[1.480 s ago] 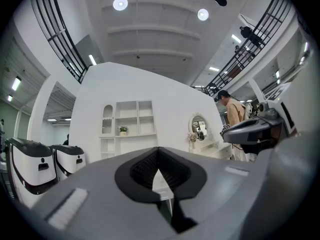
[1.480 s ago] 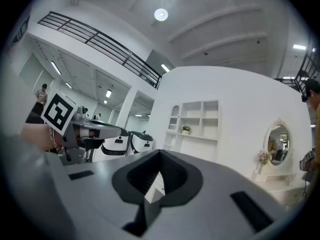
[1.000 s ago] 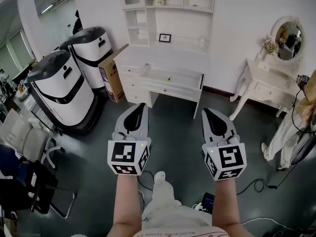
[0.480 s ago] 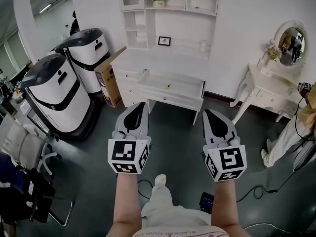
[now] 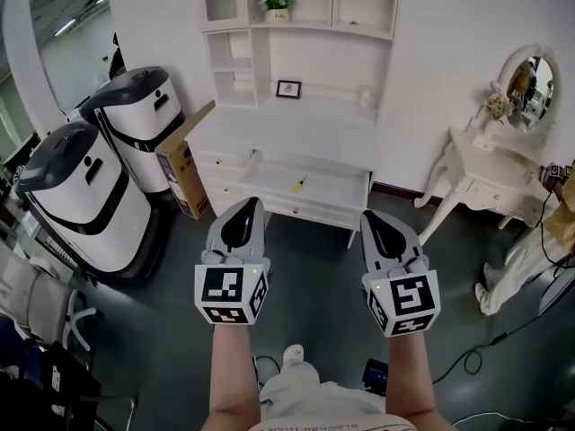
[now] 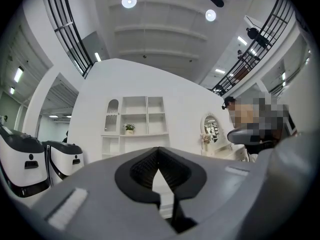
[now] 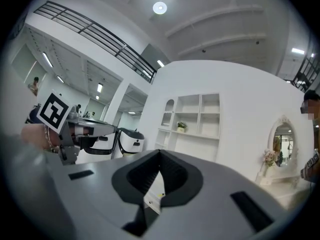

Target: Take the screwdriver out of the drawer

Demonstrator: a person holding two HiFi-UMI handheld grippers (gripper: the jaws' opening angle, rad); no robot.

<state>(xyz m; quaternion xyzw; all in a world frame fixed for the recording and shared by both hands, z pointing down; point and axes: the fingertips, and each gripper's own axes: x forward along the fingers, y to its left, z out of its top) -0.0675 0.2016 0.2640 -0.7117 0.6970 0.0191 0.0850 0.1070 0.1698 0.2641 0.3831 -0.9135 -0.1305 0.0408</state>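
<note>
A white desk with a shelf unit stands against the far wall. Its middle drawer is pulled open, and a small yellow-handled screwdriver lies inside. My left gripper and right gripper are held side by side over the grey floor, short of the drawer's front. Both point at the desk with jaws together and nothing in them. The left gripper view shows the closed left gripper with the desk beyond. In the right gripper view, a yellow speck of the screwdriver shows below the closed right gripper.
Two large white-and-black machines and a cardboard box stand left of the desk. A white vanity table with an oval mirror stands at the right, a person beside it. Cables lie on the floor.
Both grippers have moved forward toward the desk together, and the open drawer now sits closer, just ahead of their tips. Both stayed shut.
</note>
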